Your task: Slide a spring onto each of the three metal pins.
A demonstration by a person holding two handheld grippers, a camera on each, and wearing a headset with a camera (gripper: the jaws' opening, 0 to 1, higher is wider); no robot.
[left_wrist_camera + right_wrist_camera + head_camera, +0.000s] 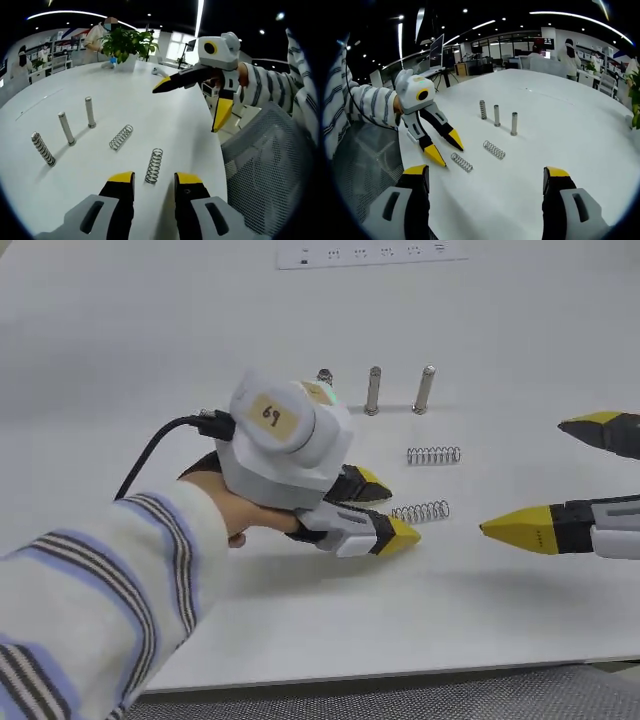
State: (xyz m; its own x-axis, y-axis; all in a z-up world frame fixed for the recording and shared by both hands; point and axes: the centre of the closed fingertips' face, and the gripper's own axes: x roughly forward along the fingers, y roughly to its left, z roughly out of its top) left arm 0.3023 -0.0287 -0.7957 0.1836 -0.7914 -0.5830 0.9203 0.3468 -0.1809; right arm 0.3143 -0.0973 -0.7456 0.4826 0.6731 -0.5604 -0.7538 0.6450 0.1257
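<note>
Already one pin [42, 148] in the row toward the surface's [150, 360] far edge is sprung. Left tongs [154, 176], narrowly parted, line up on the nearer spring [154, 165], probably to grasp it; right tongs [485, 172] gape wide, empty.

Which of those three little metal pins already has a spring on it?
The leftmost steel pin in the head view: a coiled wire spring wraps it, while the other two pins stand bare.
</note>
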